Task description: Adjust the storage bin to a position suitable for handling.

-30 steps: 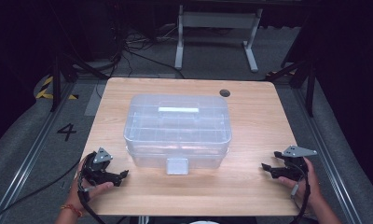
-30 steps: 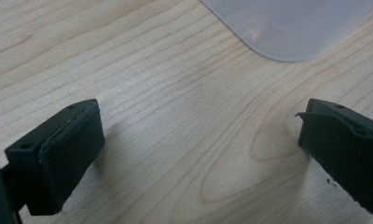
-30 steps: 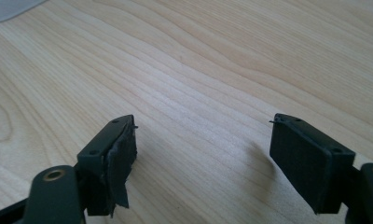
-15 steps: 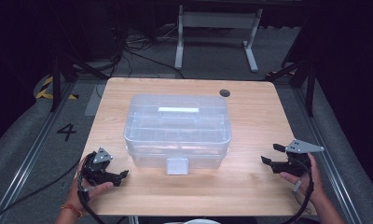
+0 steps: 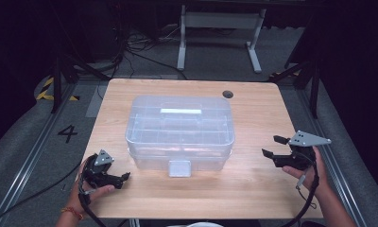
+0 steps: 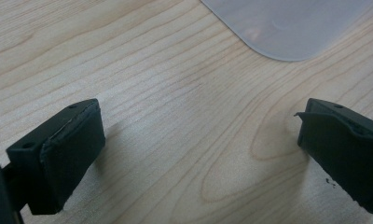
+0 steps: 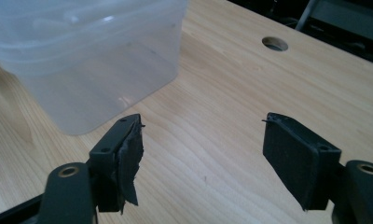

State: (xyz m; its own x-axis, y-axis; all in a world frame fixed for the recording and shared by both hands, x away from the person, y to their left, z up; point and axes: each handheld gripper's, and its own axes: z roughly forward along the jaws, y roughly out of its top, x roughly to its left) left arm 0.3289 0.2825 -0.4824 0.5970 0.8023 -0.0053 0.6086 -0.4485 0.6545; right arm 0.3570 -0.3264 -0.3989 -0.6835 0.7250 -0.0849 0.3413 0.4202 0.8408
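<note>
A clear plastic box (image 5: 180, 127) with a closed lid stands in the middle of the wooden table (image 5: 253, 189); its front latch (image 5: 180, 168) faces me. My left gripper (image 5: 123, 178) rests low at the front left of the table, held by a hand, open and empty. In the left gripper view the open left gripper (image 6: 198, 144) hovers over bare wood, a rounded box corner (image 6: 287, 23) beyond it. My right gripper (image 5: 273, 146) is raised at the right, open and empty, pointing toward the box. The right gripper view has the right gripper (image 7: 203, 149) a short way off the box wall (image 7: 82, 60).
A round cable hole (image 5: 227, 94) sits near the table's far right; it also appears in the right gripper view as the hole (image 7: 274, 43). A white frame (image 5: 220, 28) and cables (image 5: 140, 47) lie on the dark floor beyond. A floor mark "4" (image 5: 67, 133) is at left.
The right gripper has lifted and drifted slightly right and away from the front edge. The left gripper and the box have stayed put.
</note>
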